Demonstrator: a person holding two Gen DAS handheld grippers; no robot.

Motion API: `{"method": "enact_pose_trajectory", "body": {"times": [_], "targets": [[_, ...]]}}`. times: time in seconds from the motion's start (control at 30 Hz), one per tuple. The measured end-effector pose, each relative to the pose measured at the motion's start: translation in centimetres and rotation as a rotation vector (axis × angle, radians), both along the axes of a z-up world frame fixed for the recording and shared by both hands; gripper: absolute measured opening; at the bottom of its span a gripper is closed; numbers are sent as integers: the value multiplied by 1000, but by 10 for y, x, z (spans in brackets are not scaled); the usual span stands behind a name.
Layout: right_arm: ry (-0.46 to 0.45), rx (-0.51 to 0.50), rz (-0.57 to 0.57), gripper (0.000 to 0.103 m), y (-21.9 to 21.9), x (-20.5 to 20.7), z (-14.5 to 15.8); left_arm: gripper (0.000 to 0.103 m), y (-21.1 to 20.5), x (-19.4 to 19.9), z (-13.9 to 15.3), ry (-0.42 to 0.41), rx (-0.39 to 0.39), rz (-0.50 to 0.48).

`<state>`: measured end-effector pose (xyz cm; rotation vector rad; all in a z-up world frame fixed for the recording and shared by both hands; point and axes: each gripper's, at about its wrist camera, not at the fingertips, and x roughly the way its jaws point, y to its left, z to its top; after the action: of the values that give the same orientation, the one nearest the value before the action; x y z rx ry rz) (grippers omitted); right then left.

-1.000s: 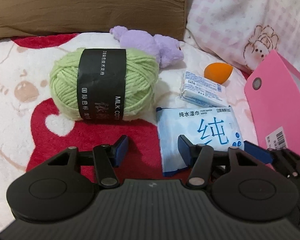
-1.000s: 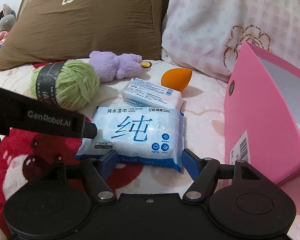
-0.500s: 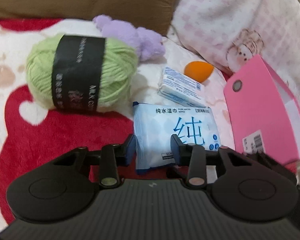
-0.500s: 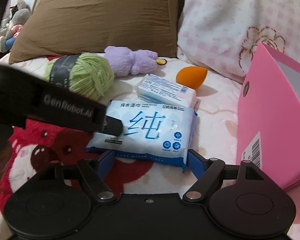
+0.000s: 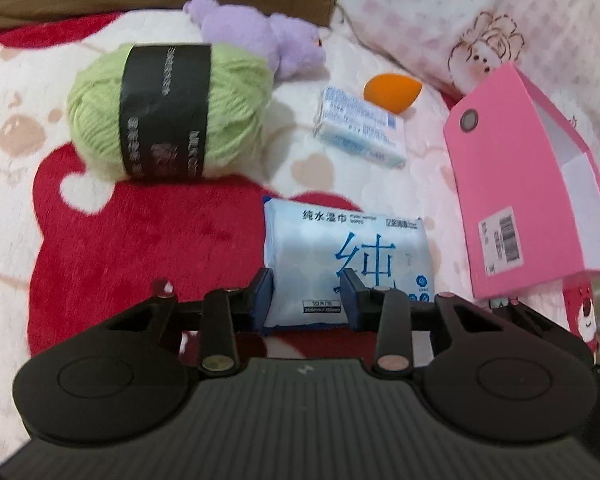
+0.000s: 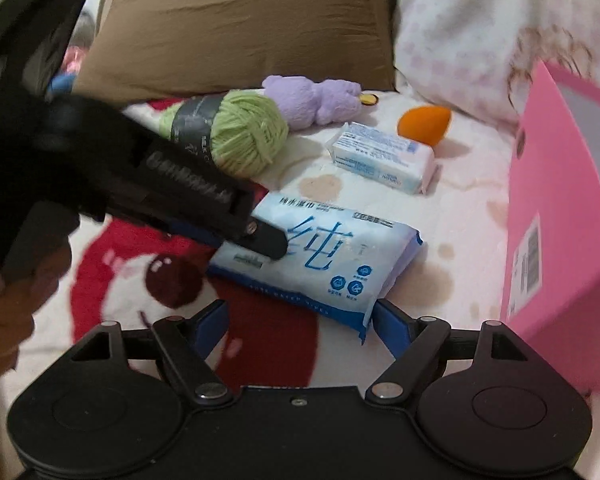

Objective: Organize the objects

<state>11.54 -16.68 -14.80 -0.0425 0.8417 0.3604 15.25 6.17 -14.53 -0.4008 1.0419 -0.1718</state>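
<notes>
A blue-and-white wet wipes pack lies flat on the blanket; it also shows in the right wrist view. My left gripper has its fingers around the pack's near left corner, closed on it. In the right wrist view the left gripper reaches in from the left onto the pack. My right gripper is open and empty just in front of the pack. A pink box stands open to the right.
A green yarn ball, a purple plush toy, a small tissue pack and an orange sponge lie further back. A brown pillow and a pink-white pillow line the back.
My left gripper moved right onto the wipes pack and its fingers closed in on the pack's corner. My right gripper drew back a little and stays open.
</notes>
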Motion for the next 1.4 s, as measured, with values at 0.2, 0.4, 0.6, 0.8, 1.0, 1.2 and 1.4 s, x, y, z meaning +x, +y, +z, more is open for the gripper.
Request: {"method": "enact_pose_trajectory", "body": {"times": [0.2,0.4,0.6,0.8,1.0,1.2,1.4], "targets": [[63,90,-97,79,-12,7,4,41,-3,0,0,-36,156,38],[100,166,-208,54,-25,16,4,34,-7,3,0,-82,123,6],[80,131,-214,48,-24,15,-7,35,-16,3,-1,-90,82,-25],[85,126,-209,54,-23,18,-15,31,-17,-3,-2,-88,95,-24],[50,101,-185,58,-13,11,-16,31,-20,-8,-2,-110,110,-36],[7,57,-154,58,-4,1,-11,31,-18,-17,5,-103,101,-20],[-12,52,-88,58,6,-16,-2,33,-16,-37,23,-121,118,-10]]}}
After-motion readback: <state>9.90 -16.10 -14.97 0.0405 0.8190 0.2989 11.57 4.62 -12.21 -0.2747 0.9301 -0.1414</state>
